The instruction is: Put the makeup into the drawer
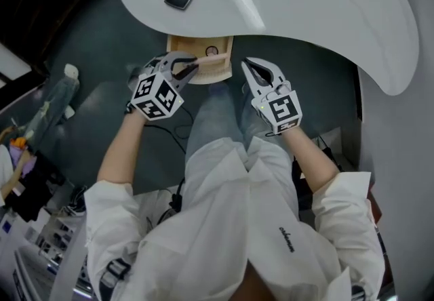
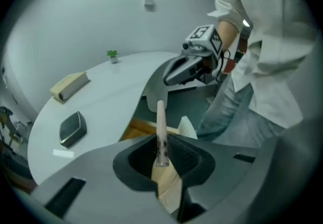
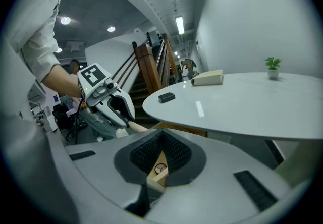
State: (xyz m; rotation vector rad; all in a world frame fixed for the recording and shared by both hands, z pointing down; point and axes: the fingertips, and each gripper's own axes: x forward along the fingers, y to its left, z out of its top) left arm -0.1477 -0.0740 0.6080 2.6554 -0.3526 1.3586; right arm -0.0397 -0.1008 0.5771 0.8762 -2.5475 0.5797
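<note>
A pale pink makeup tube (image 2: pixel 161 132) with dark print stands upright between the pads of my left gripper (image 2: pixel 161 143), which is shut on it. In the head view that left gripper (image 1: pixel 192 66) holds the tube (image 1: pixel 207 60) over the open wooden drawer (image 1: pixel 203 74) under the white table. A small round compact (image 1: pixel 212 51) lies inside the drawer. My right gripper (image 1: pixel 252 66) hovers just right of the drawer, shut with nothing in it. Past its closed fingers the right gripper (image 3: pixel 160 153) view shows the round compact (image 3: pixel 160 168).
The white curved table (image 1: pixel 305 1) overhangs the drawer. On it lie a dark square compact (image 2: pixel 72 128), a beige box (image 2: pixel 69 86), a white strip (image 2: pixel 63 153) and a small plant (image 2: pixel 112 55). The person's legs are right below the drawer. Stairs rise behind the table.
</note>
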